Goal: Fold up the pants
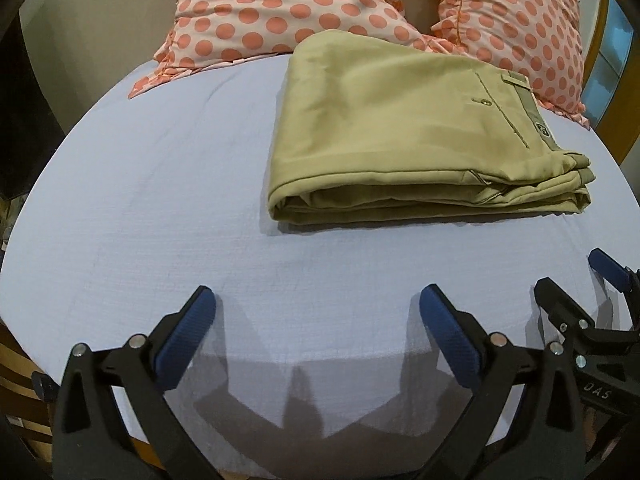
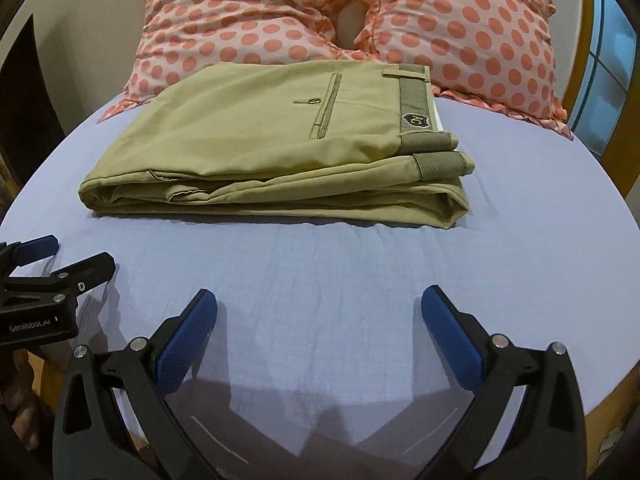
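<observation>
Two black grippers with blue pads hover low over the light blue bed sheet (image 1: 160, 184), side by side. The left gripper (image 1: 316, 312) has its jaws spread wide and holds nothing. The right gripper (image 2: 319, 310) is spread just as wide and holds nothing too. The tan cotton pants (image 2: 256, 128) lie folded in a neat flat stack on the sheet, well apart from both grippers. Their far edge touches two pink pillows with orange dots (image 2: 460, 28).

"GenRobot.AI" on the left gripper (image 2: 56, 258); "DAS" on the right gripper (image 1: 580, 284).
</observation>
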